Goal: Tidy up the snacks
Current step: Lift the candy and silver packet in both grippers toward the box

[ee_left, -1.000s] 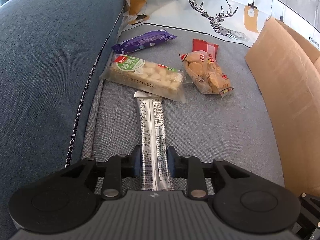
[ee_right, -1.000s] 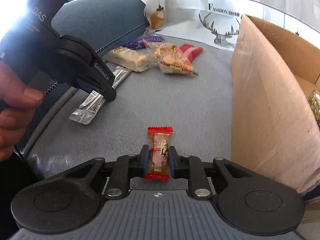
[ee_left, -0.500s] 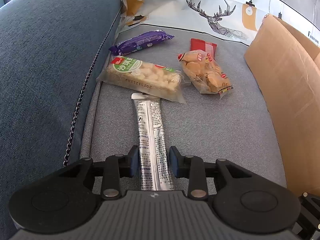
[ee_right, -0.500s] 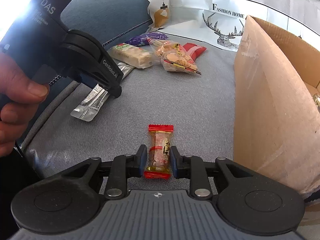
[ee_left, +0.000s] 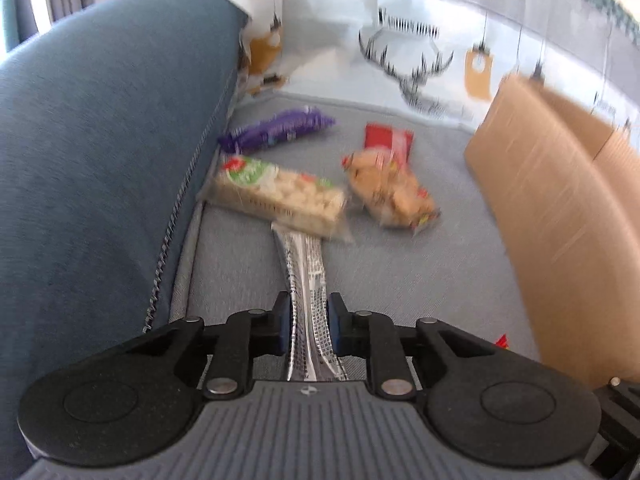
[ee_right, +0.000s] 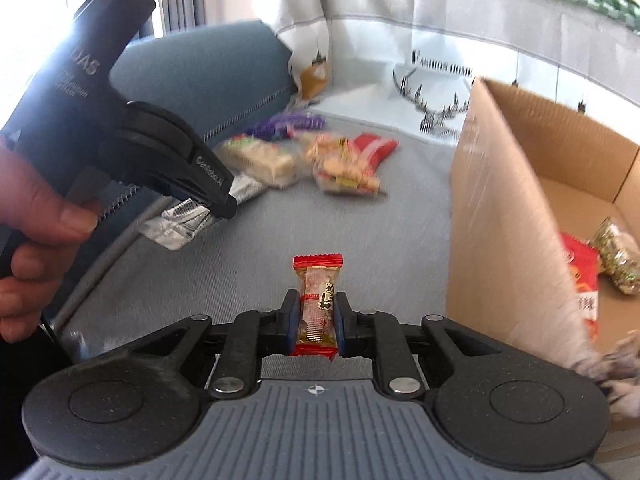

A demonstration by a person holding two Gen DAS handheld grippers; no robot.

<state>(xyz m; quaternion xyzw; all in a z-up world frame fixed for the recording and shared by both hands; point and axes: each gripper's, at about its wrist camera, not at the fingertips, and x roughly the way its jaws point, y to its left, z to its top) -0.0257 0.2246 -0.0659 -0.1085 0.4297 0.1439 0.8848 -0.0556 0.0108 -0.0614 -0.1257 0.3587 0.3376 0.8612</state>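
My left gripper (ee_left: 307, 312) is shut on a long silver snack stick (ee_left: 306, 276) and holds it above the grey sofa seat (ee_left: 400, 280); it also shows in the right wrist view (ee_right: 216, 200) with the silver stick (ee_right: 180, 224) hanging from it. My right gripper (ee_right: 317, 312) is shut on a small red-ended candy (ee_right: 318, 300), lifted above the seat beside the cardboard box (ee_right: 500, 208). On the seat lie a rice-cracker pack (ee_left: 280, 196), a purple packet (ee_left: 276, 130), a biscuit bag (ee_left: 392, 196) and a red packet (ee_left: 388, 140).
The open cardboard box (ee_left: 552, 208) stands on the right and holds a red bag (ee_right: 584, 276) and a shiny packet (ee_right: 616, 260). A blue back cushion (ee_left: 100, 160) rises on the left. A white printed cloth (ee_left: 400, 40) hangs behind.
Both grippers have closed on their snacks and risen from the seat. The silver stick and the candy have come up with them. The box interior has come into the right view.
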